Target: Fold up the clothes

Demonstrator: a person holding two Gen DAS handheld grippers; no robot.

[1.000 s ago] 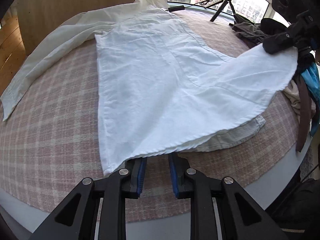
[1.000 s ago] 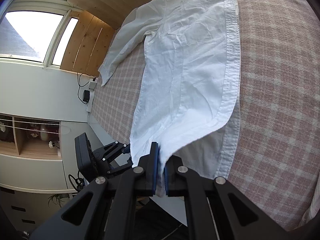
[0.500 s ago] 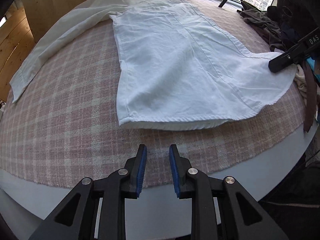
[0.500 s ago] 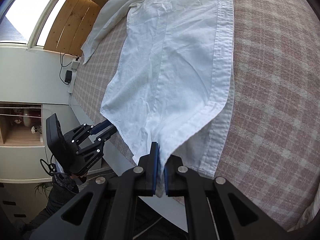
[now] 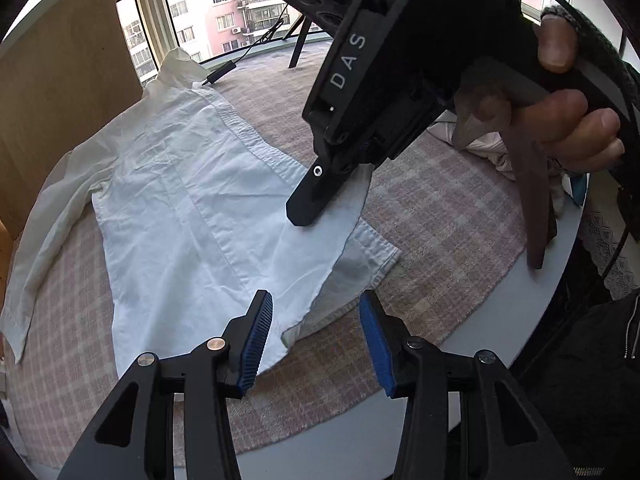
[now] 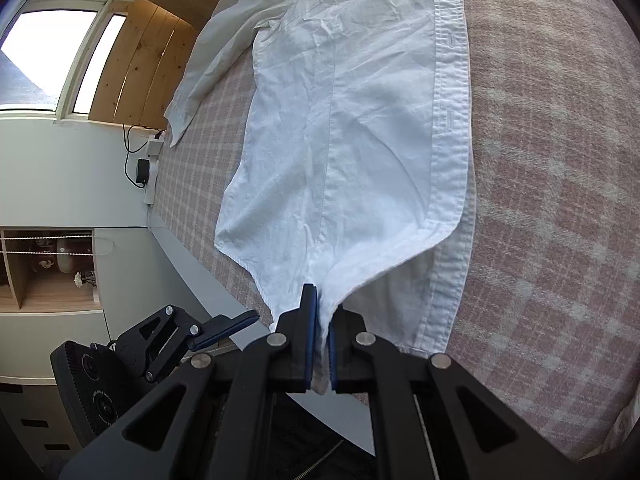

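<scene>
A white long-sleeved shirt (image 5: 180,200) lies spread flat on a pink plaid cloth (image 5: 440,208) over a round table. My left gripper (image 5: 316,340) hovers over the shirt's near hem corner. Its jaws are opening, and the pads press on nothing. My right gripper (image 6: 320,344) is shut on the shirt's (image 6: 352,120) bottom hem, lifting that flap slightly off the layer below. In the left wrist view the right gripper (image 5: 308,208) reaches down onto the shirt's button edge, a person's hand (image 5: 568,120) on its handle. The left gripper (image 6: 228,326) shows at the right wrist view's lower left.
A brown belt (image 5: 532,208) and a heap of clothes sit at the table's right edge. A tripod leg (image 5: 298,46) and a black cable plug (image 5: 222,72) lie beyond the collar. A wooden panel (image 5: 60,80) stands at left. The table's white rim (image 5: 500,300) runs close by.
My left gripper let the hem drop onto the table, swung right toward the right gripper and spread its jaws wider. The right gripper kept its hold and sank a little.
</scene>
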